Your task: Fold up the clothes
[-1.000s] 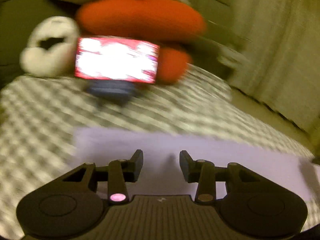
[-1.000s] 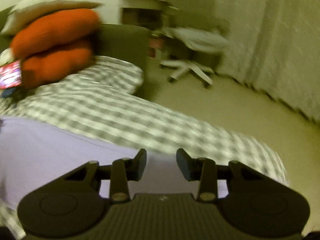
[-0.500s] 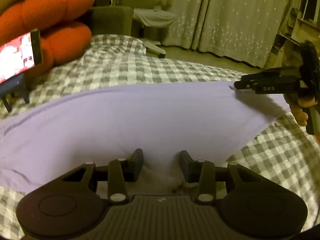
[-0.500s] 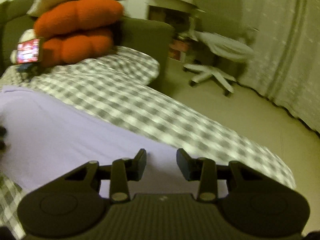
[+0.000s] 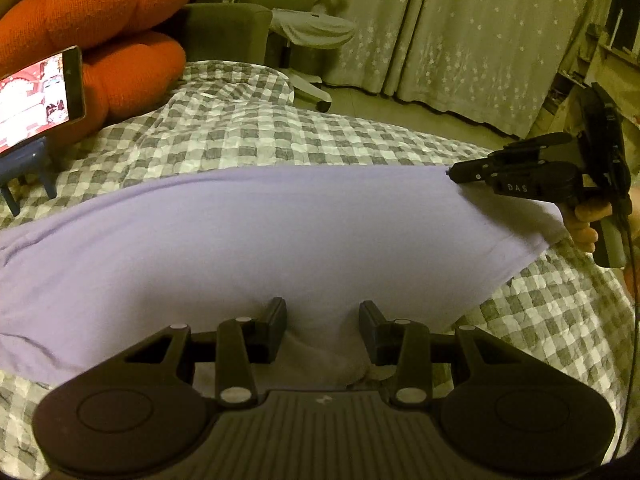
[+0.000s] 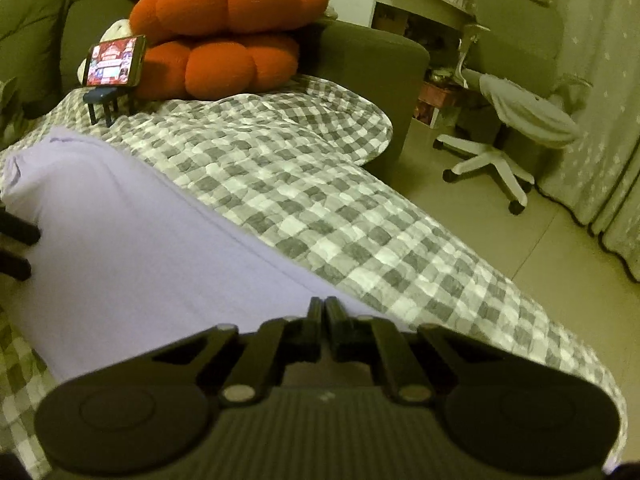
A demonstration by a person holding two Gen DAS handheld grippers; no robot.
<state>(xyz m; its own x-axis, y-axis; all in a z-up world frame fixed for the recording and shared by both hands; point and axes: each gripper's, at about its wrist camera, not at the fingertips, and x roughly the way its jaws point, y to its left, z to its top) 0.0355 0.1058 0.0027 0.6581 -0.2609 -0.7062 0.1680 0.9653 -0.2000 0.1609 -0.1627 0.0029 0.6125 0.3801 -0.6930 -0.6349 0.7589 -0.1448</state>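
Note:
A lilac garment [image 5: 256, 240] lies spread across the grey checked bedspread [image 5: 304, 140]. My left gripper [image 5: 323, 322] is open, its fingers straddling a bunched bit of the garment's near edge. In the left wrist view my right gripper [image 5: 454, 174] comes in from the right, held by a hand, pinched on the garment's far right corner. In the right wrist view the right gripper [image 6: 323, 312] is shut on the lilac garment [image 6: 132, 248] at its corner. The left gripper's fingertips [image 6: 16, 232] peek in at that view's left edge.
Two orange cushions [image 6: 224, 36] and a lit phone on a small stand [image 6: 114, 60] sit at the head of the bed. A white swivel chair [image 6: 508, 128] stands on the floor on the right, curtains [image 5: 460, 32] behind. The bedspread's right edge drops to the floor.
My right gripper has gone from open to shut on the garment's corner. The left gripper swung from facing the phone and cushions to looking along the garment, and now holds still.

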